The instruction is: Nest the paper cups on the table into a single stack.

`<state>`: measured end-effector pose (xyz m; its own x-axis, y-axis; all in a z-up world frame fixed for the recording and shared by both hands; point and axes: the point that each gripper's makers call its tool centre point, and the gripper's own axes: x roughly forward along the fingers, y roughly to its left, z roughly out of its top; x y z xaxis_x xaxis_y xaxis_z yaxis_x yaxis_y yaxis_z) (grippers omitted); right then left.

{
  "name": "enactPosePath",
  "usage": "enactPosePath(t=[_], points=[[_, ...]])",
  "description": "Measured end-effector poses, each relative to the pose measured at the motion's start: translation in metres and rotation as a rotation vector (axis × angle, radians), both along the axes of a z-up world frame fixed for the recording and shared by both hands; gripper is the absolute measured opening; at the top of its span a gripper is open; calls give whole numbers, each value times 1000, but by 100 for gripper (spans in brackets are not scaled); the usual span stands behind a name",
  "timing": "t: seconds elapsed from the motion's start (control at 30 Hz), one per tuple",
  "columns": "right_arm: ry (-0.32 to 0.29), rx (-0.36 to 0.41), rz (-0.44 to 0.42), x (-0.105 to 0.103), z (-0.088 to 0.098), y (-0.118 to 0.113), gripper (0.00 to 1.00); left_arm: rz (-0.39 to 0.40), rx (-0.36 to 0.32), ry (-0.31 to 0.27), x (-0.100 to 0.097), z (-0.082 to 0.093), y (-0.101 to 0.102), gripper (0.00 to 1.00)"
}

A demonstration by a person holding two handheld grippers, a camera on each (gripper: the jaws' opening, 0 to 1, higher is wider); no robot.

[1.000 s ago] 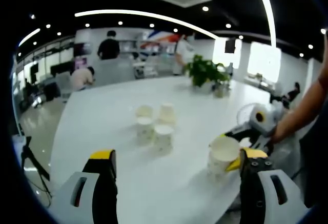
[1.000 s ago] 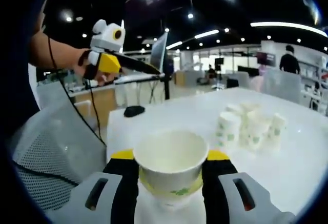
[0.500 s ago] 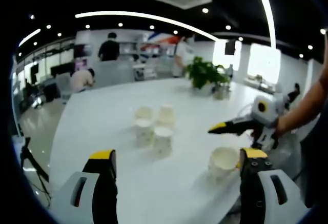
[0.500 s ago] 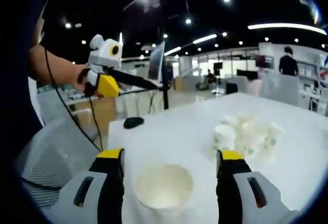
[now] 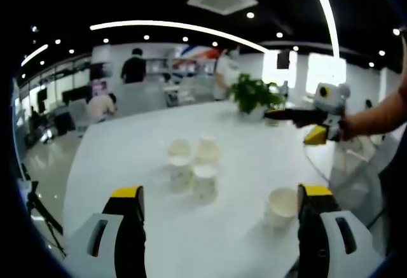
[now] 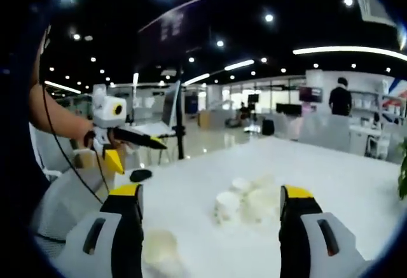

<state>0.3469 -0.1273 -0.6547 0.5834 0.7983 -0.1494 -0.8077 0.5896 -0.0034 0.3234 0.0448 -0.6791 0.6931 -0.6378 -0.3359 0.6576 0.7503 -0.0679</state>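
The counter has a smooth white top with a soft sheen, and pale streaks of ceiling light reflect on it. On it, the paper cups look matt off-white with a faint printed pattern, as does the single paper cup nearer the counter's edge. The left hand-held gripper has jaws of smooth light-grey plastic faced in matt black, with glossy yellow tips; the right hand-held gripper looks the same. Beside the counter, a chair back is of grey open mesh cloth.
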Motion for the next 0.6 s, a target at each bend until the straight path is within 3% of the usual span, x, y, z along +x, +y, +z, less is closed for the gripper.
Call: enactPosePath(t=[0.23,0.6], points=[[2,8,-78,3,3,-36,94,20,-22,-8,4,1,3,98],[28,-50,-169,1,-17,-78,100,21,-13,-24,6,-3,10,98]])
